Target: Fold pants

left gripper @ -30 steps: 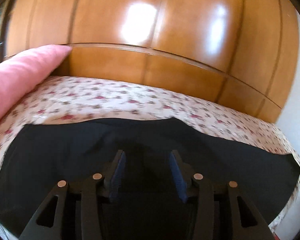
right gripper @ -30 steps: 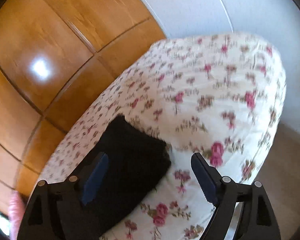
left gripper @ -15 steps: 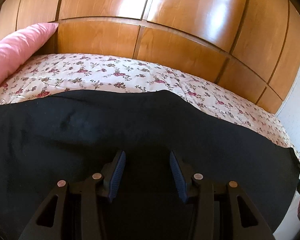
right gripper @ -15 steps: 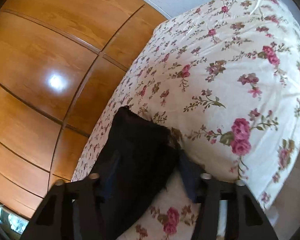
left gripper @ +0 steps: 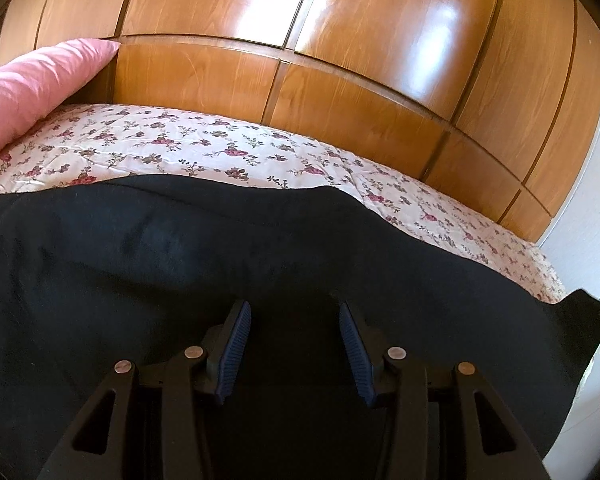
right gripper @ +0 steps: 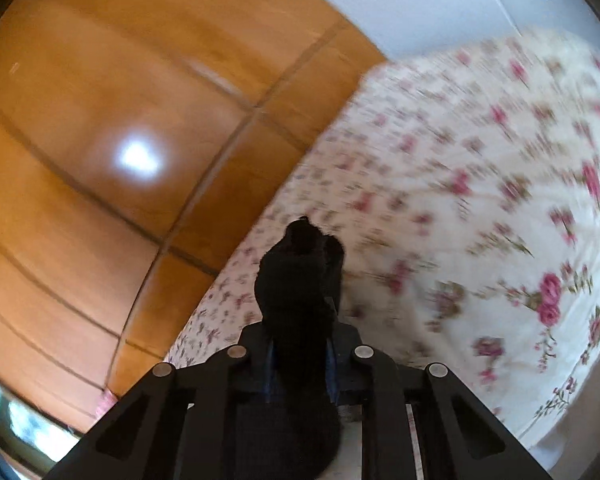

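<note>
Spreading across the near side of the bed with the floral bedspread (left gripper: 228,148), the black fabric pants (left gripper: 180,264) lie flat beneath the left hand-held gripper (left gripper: 295,344), whose blue pads stand apart over the cloth, pinching nothing; it tilts downward toward the wooden wardrobe (left gripper: 340,60). In the right wrist view, the right hand-held gripper (right gripper: 300,364) is closing, clamped on a bunched end of the pants (right gripper: 296,276) near the bed's far corner. Grasping looks like the step in hand; next, the left must pinch cloth so both can carry the fold over.
</note>
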Tool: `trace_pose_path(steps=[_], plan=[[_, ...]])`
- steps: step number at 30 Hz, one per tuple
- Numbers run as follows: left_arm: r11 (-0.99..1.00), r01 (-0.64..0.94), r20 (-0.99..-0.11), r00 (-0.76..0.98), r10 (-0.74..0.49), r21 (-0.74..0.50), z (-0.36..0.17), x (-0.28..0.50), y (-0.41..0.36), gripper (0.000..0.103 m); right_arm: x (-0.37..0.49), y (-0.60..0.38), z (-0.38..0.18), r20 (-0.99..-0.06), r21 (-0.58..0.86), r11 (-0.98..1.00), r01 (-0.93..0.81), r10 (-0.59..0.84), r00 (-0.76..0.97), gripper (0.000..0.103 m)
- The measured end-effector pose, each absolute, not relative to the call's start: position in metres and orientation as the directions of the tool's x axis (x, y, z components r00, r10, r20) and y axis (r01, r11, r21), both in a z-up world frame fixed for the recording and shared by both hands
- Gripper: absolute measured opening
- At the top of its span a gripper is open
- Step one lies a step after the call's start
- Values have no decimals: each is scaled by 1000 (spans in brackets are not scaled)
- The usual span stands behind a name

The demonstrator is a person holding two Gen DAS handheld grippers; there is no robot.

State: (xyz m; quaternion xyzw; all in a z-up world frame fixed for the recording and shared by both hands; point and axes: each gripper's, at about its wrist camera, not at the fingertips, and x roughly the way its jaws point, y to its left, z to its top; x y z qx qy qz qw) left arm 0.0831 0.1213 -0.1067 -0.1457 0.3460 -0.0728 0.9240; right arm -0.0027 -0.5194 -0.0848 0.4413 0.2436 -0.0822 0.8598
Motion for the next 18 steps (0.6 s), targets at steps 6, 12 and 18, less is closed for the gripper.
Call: trace_pose_path(steps=[6, 12, 18], plan=[[921, 40, -591, 756, -281, -387, -107, 81, 129, 47, 3, -458, -20, -407, 664, 714, 224, 94, 909, 19], [893, 13, -594, 742, -311, -451, -102, 82, 138, 47, 13, -387, 21, -343, 609, 790, 72, 181, 922, 19], [869, -23, -591, 742, -316, -494, -96, 73, 147, 47, 33, -293, 31, -396, 425, 904, -55, 240, 887, 19]])
